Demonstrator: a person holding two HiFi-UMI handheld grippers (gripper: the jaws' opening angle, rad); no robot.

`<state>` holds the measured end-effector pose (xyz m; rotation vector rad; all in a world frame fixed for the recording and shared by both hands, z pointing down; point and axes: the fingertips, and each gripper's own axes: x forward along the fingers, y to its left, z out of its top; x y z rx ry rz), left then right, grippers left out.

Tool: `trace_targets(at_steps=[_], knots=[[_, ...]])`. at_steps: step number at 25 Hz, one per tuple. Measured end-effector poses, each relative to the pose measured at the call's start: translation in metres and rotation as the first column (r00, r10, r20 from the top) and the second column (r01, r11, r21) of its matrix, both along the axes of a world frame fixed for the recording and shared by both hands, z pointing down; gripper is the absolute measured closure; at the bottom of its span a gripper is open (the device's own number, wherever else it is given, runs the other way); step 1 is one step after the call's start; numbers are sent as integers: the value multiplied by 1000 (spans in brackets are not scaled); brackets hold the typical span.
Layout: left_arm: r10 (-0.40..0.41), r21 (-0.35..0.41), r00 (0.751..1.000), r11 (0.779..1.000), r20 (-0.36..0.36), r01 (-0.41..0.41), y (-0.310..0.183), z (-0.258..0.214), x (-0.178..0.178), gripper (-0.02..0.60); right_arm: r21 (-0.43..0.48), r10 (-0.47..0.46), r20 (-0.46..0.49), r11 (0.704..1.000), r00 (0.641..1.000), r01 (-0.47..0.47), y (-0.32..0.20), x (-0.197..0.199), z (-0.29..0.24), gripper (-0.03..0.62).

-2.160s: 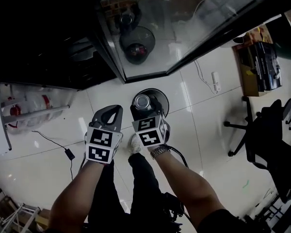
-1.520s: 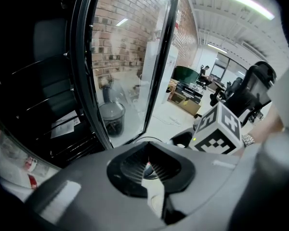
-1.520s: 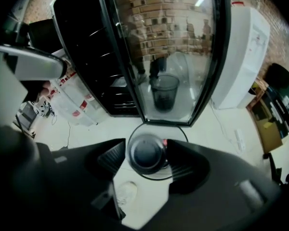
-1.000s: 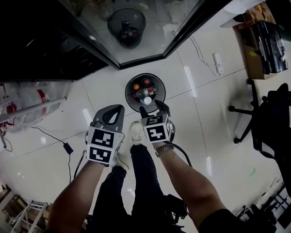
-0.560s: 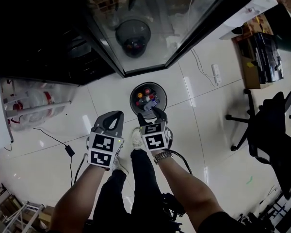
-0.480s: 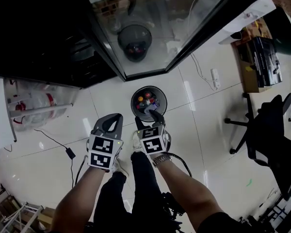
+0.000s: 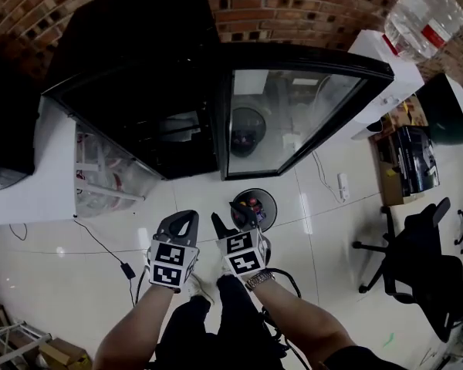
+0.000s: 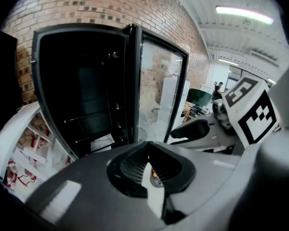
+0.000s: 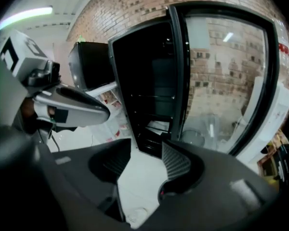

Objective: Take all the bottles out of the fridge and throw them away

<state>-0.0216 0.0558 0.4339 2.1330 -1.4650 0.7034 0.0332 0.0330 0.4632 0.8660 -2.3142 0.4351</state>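
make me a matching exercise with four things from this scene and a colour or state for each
1 fridge door
2 bin
3 wall
4 office chair

a red brick
b on a star-shaped base
c swung open
d holds bottles

Pairs: 1-c, 2-d, 3-a, 4-b

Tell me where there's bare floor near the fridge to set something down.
Bare white tile floor lies between the round black bin of bottles and the black office chair. Another patch lies left of the black floor cable, before the white shelf unit. It is crowded where the bin sits by the open glass fridge door.
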Motion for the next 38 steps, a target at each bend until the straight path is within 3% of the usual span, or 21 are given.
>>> trace_targets(at_steps=[8,21,38], knots=[[-45,119,999,992,-20,47,26,-84,-47,578,89,-34,45,996,998,30,23,-47,-94,422],[-42,249,999,967,-22,47,57,-156,-85,578,215,-40,61,976,997,26,48,-83,-181,592],[8,337,1000,942,-3,-6,85,-199,-86,578,271,-52,74,962,996,30,78,-90,-221,594]])
